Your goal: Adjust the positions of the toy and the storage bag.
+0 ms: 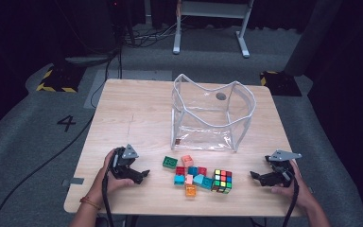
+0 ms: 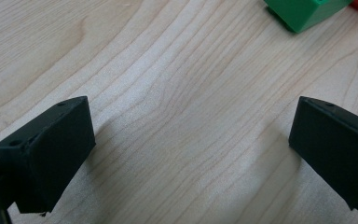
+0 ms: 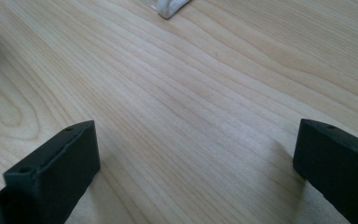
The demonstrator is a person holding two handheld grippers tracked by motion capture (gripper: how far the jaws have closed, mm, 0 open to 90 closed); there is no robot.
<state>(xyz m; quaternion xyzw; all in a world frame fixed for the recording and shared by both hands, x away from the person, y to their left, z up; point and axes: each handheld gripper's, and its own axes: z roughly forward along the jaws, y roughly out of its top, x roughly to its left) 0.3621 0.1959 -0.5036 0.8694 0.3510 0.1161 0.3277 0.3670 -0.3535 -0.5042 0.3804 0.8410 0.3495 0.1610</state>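
A clear plastic bag point(image 1: 211, 113) with white piping stands open at the middle back of the wooden table point(image 1: 132, 118). In front of it lie several small coloured blocks point(image 1: 189, 172), a green block point(image 1: 169, 162) at their left and a colour puzzle cube point(image 1: 222, 180) at their right. My left gripper point(image 1: 141, 175) rests on the table left of the blocks, open, with bare wood between its jaws point(image 2: 191, 135). The green block point(image 2: 305, 11) shows at the top right of its view. My right gripper point(image 1: 256, 177) rests right of the cube, open over bare wood point(image 3: 196, 149).
A corner of the bag's white piping point(image 3: 170, 7) shows at the top of the right gripper view. Beyond the table stand a white frame's legs point(image 1: 208, 28) and floor cables point(image 1: 123, 42). Yellow-black floor markers point(image 1: 56, 80) lie at the left and right.
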